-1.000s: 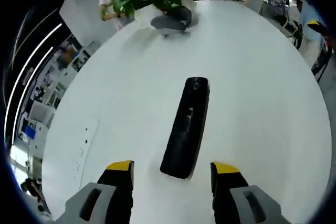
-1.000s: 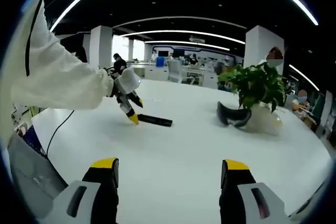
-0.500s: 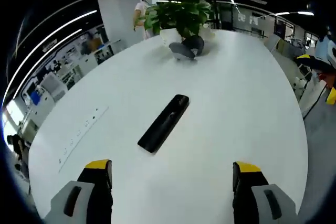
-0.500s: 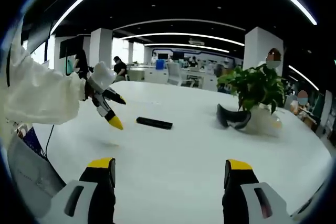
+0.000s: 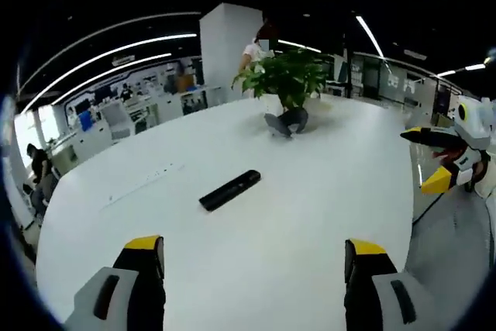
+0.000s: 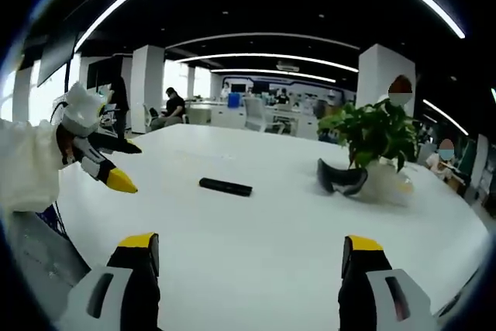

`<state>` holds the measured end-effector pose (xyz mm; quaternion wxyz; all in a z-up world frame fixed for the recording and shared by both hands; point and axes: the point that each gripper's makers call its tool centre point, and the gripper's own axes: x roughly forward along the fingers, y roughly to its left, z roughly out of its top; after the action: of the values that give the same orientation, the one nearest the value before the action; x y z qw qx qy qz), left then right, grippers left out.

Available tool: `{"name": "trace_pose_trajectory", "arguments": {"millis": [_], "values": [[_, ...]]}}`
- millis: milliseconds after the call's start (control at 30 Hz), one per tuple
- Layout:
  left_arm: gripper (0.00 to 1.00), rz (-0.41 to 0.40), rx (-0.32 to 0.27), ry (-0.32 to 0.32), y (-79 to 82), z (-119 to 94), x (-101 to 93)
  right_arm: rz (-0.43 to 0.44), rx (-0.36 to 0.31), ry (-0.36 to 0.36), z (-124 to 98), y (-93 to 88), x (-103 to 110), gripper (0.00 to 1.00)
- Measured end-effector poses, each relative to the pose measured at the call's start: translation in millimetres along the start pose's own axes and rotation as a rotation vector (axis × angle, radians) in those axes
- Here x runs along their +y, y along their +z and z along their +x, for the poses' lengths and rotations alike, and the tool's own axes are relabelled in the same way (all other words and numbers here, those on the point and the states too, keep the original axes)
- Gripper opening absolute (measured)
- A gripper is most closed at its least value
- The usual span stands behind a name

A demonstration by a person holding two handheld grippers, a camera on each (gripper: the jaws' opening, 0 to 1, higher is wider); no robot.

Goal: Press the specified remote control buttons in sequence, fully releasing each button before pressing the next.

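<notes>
White table (image 5: 325,191) in open office (plant (image 6: 377,131) far side); remote (image 6: 225,186) untouched, both grippers' jaws spread.

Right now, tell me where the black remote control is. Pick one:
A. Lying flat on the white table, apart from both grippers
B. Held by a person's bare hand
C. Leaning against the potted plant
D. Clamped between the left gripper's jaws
A: the remote control lies flat on the white table, well short of the potted plant, with the left gripper open and holding nothing.
</notes>
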<state>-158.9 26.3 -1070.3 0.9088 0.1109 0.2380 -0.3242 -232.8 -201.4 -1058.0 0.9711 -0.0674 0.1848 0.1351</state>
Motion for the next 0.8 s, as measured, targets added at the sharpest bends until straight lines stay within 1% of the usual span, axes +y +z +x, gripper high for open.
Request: {"name": "trace_pose_trajectory", "arguments": {"millis": [67, 133, 167, 233, 267, 300, 333, 400, 433, 500, 533, 600, 700, 767, 800], "values": [[1.00, -0.018, -0.030, 0.026, 1.0, -11.0, -1.7, -0.001, -0.003, 0.002, -0.1, 0.6, 0.9, 0.99], [1.00, -0.036, -0.064, 0.074, 1.3, -25.0, -1.8, 0.007, -0.001, 0.000, 1.0, 1.3, 1.6, 0.99], [1.00, -0.049, -0.078, 0.104, -0.2, -33.4, -1.4, 0.009, 0.000, 0.012, 1.6, 1.6, 4.2, 0.99], [1.00, -0.108, -0.117, 0.165, -1.6, -49.4, -1.5, -0.002, 0.001, 0.008, 1.5, 1.3, 4.7, 0.99], [1.00, -0.116, -0.123, 0.174, -2.2, -52.8, -1.8, -0.001, 0.000, 0.008, 1.3, 1.5, 4.6, 0.99], [1.00, -0.132, -0.146, 0.208, -2.3, -62.8, -2.4, 0.003, -0.003, 0.006, 1.2, 1.9, 3.8, 0.99], [1.00, -0.129, -0.161, 0.236, -2.6, -68.8, -1.7, 0.005, -0.005, 0.003, 0.8, 2.0, 2.8, 0.98], [1.00, -0.093, -0.177, 0.296, -8.1, -81.3, 0.5, 0.008, -0.007, -0.007, 0.2, 1.9, -0.3, 0.98], [0.98, -0.077, -0.180, 0.335, -14.0, -87.7, 2.7, 0.013, -0.007, -0.007, 0.2, 1.9, -0.8, 0.98], [0.99, -0.080, -0.166, 0.361, -24.0, -93.8, 3.0, 0.014, -0.006, -0.004, 0.4, 1.4, -0.3, 0.97], [0.99, -0.088, -0.168, 0.375, -26.2, -96.2, 4.3, 0.001, -0.001, -0.006, 0.5, 0.1, -0.5, 0.97], [0.99, -0.133, -0.180, 0.394, -30.4, -99.7, 6.2, -0.011, 0.009, 0.002, 0.4, -1.4, 2.2, 0.96], [1.00, -0.180, -0.188, 0.409, -37.0, -100.8, 4.8, -0.044, -0.010, -0.001, -1.5, 1.6, 4.2, 0.94], [0.99, -0.172, -0.201, 0.410, -37.2, -99.5, 1.5, -0.046, -0.006, -0.004, -0.9, 1.1, 2.9, 0.93], [0.99, -0.119, -0.186, 0.437, -37.9, -100.2, 4.2, -0.043, -0.002, -0.007, -0.8, 0.2, 2.0, 0.93]]}}
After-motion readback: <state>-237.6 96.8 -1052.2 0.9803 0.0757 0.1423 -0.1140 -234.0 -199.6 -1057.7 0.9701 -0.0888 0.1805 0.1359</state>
